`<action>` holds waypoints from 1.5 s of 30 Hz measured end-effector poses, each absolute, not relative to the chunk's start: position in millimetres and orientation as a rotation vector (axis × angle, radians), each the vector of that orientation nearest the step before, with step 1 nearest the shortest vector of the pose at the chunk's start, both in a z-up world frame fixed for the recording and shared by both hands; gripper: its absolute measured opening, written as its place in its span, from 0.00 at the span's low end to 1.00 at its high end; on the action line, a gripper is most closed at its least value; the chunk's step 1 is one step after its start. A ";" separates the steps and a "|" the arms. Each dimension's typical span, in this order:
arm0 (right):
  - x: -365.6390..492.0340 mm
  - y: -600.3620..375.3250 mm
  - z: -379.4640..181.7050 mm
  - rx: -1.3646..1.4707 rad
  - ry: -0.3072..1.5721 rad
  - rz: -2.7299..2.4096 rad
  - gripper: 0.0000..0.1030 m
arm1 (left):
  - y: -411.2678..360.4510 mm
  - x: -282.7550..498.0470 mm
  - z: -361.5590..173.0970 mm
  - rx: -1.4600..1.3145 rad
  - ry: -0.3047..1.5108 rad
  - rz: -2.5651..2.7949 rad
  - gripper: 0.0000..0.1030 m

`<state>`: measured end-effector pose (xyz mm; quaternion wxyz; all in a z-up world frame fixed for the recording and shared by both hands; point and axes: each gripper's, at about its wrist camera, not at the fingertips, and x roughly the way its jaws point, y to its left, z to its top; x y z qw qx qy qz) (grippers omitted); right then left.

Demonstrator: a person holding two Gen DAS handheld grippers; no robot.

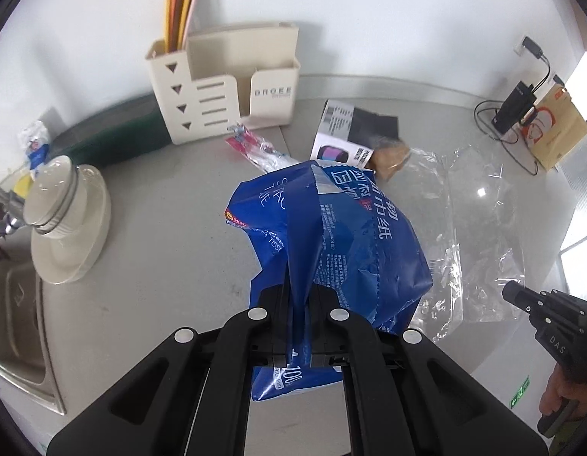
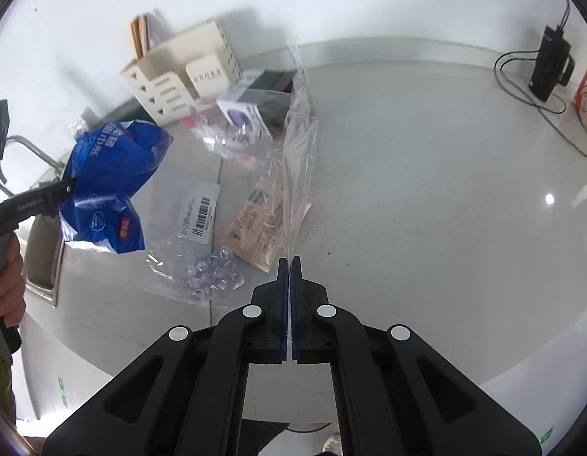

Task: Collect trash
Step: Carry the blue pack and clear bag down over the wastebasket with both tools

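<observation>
Both hand-held grippers closed on trash, lifted over the grey bench.

Left hand-held gripper (image 1: 298,296) pinched a crumpled blue plastic tissue wrapper (image 1: 342,235), held above the grey bench (image 1: 171,235); right hand-held gripper (image 2: 290,266) clamped the edge of a clear plastic bag (image 2: 299,144) hanging upright over the bench. Under the bag lay a tan paper packet (image 2: 261,224), with a clear bubble-wrap pouch with barcode label (image 2: 202,250) beside it. Further back, a small printed white carton (image 2: 244,116) and pink wrapper (image 1: 251,146) lay near a cream slotted desk organizer (image 1: 225,83). White lidded jar (image 1: 65,220) stood by the steel sink (image 1: 23,323).
</observation>
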<state>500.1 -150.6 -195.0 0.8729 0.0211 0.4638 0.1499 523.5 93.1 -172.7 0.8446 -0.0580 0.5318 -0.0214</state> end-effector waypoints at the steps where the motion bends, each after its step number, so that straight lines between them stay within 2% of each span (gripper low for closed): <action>1: 493.6 -152.5 -190.9 0.040 0.954 0.322 0.02 | 89.7 516.5 -165.3 -0.122 1.109 -0.040 0.02; 10: 423.4 -190.2 -156.3 0.001 0.854 0.393 0.02 | 54.7 434.0 -113.7 -0.152 1.021 0.030 0.02; 21: 342.0 -233.0 -148.2 -0.048 0.804 0.487 0.02 | -7.9 330.6 -85.6 -0.156 0.962 0.109 0.02; 30: 297.2 -263.0 -160.0 -0.015 0.821 0.521 0.02 | -43.5 280.7 -93.8 -0.123 1.011 0.125 0.02; 38: 279.3 -275.1 -165.1 0.023 0.838 0.480 0.02 | -48.7 267.9 -105.2 -0.098 1.051 0.088 0.02; 45: 261.4 -256.0 -199.1 -0.017 0.922 0.487 0.02 | -36.5 252.1 -140.3 -0.106 1.120 0.087 0.02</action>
